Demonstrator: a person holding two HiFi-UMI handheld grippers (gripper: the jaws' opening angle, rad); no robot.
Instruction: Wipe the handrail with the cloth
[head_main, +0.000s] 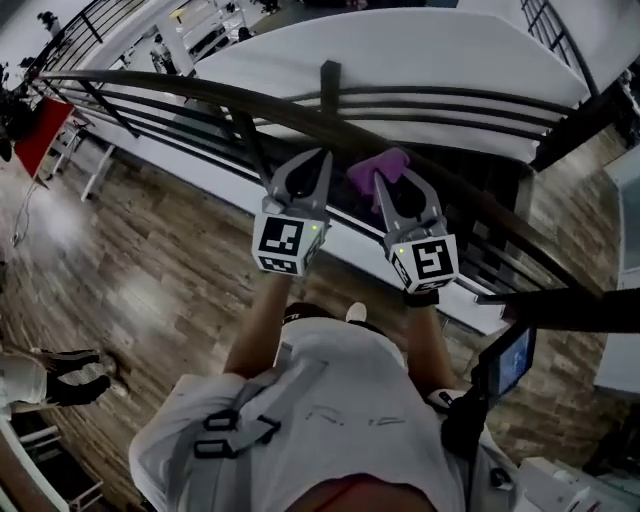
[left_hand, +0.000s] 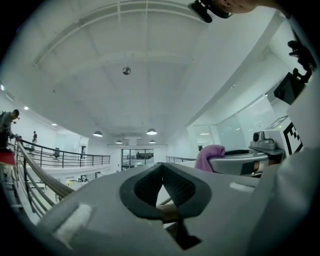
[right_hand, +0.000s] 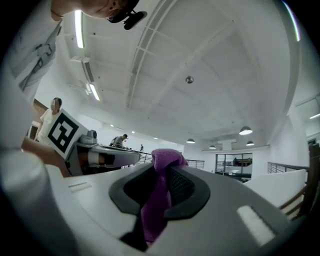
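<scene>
— Over at the left gripper (head_main: 321, 158): clenched or released?
— Clenched, tip against tip, seen plainly in its own view. Pointing up at the dark handrail (head_main: 200, 92), tips right at its near edge in the head view.
— And the rail's run?
— Sweeping from 10 o'clock down to 4 o'clock across the head view, above a wooden floor (head_main: 150, 260).
— Next, at 3 o'clock of that one?
— The right gripper (head_main: 386, 182), just beside it, clamped on the purple cloth (head_main: 377, 167).
— Where exactly?
— Pinched between the pads, bunched out at 12 o'clock past the tips and overlapping the handrail in the head view; contact hard to judge. Trailing down toward 6 o'clock through the gap in the right gripper view. Visible too from the left gripper view, at 3 o'clock of the closed tips.
</scene>
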